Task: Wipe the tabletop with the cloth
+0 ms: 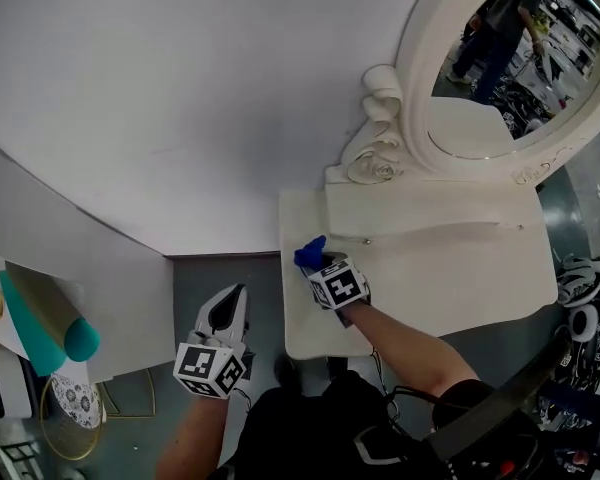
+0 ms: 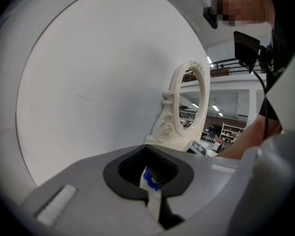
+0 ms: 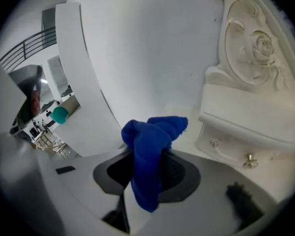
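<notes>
Right gripper: the right gripper (image 3: pixel 146 177) has its jaws clamped on a crumpled deep-blue fabric cloth (image 3: pixel 150 141), which bunches up above the fingertips and hangs down between them.
Cloth position: in the head view the cloth sits at the left rear of the smooth cream-white tabletop (image 1: pixel 450 280), close to the table's left edge. Whether it presses on the surface cannot be told.
Right arm: the person's bare forearm (image 1: pixel 410 343) reaches in from the near edge, over the tabletop.
Left gripper: the left gripper (image 2: pixel 150 183) has its jaws together with nothing between them. A small blue mark shows on one fingertip.
Left gripper position: it is held off the table's left side, above the grey floor (image 1: pixel 225 273), well apart from the cloth.
Drawer unit: a low cream drawer box (image 3: pixel 236 144) with a small metal knob (image 3: pixel 249 160) stands on the back of the tabletop, just beyond and to the right of the cloth.
Mirror: an oval mirror in a carved cream frame (image 1: pixel 412 80) rises from the drawer box.
Wall: a plain white wall (image 1: pixel 180 88) lies behind the table.
Far left: a teal rolled cylinder (image 1: pixel 80 339) lies well apart from both grippers.
</notes>
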`<state>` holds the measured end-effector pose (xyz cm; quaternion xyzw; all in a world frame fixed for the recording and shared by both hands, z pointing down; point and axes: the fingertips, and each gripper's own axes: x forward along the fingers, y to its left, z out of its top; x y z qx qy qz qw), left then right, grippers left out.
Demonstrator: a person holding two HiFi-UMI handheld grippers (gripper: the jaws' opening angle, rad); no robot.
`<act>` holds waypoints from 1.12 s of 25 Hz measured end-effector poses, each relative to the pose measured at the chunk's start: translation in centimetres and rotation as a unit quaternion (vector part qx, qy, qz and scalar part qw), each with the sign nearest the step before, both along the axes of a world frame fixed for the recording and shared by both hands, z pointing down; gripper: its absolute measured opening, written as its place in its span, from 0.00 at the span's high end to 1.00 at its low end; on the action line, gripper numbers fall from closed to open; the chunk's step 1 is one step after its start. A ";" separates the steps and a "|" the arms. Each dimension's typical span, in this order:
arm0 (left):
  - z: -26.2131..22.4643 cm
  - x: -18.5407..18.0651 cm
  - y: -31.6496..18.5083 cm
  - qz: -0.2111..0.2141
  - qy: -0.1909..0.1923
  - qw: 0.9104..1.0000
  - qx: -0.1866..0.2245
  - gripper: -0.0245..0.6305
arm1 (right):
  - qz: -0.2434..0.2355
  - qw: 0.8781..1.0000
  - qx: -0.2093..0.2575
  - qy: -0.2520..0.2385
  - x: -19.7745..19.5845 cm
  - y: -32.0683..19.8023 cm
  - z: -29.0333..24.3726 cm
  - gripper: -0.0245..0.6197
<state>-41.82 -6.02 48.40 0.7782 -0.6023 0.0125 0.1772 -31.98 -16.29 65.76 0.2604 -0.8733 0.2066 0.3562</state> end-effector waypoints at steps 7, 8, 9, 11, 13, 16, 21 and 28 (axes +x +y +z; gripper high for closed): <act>0.3 -0.7 0.1 -0.010 -0.008 1.000 -0.010 0.95 | 0.006 1.000 0.009 0.012 -1.0 -2.6 1.9 0.76; 0.4 -0.8 0.1 -0.011 -0.008 1.000 -0.011 0.95 | 0.009 1.000 0.008 0.012 -1.0 -2.6 2.0 0.76; 0.4 -0.9 0.2 -0.011 -0.007 1.000 -0.011 0.95 | 0.013 1.000 0.006 0.012 -0.9 -2.5 2.0 0.76; 0.4 -1.0 0.2 -0.010 -0.006 1.000 -0.010 0.95 | 0.020 1.000 -0.003 0.015 -0.6 -1.9 2.0 0.76; 0.4 -0.9 0.3 -0.007 -0.004 1.000 -0.008 0.95 | 0.022 1.000 -0.010 0.020 0.0 -0.9 2.0 0.76; 0.3 -0.5 0.4 0.001 0.002 1.000 -0.003 0.95 | 0.020 0.999 -0.016 0.024 1.3 1.3 2.0 0.76; 0.3 0.7 0.8 0.018 0.005 1.000 0.003 0.95 | 0.018 0.999 -0.023 0.021 3.6 6.2 2.1 0.76; 0.1 2.1 1.4 0.034 0.010 0.999 0.007 0.95 | 0.011 0.998 -0.052 0.017 5.8 13.5 2.1 0.76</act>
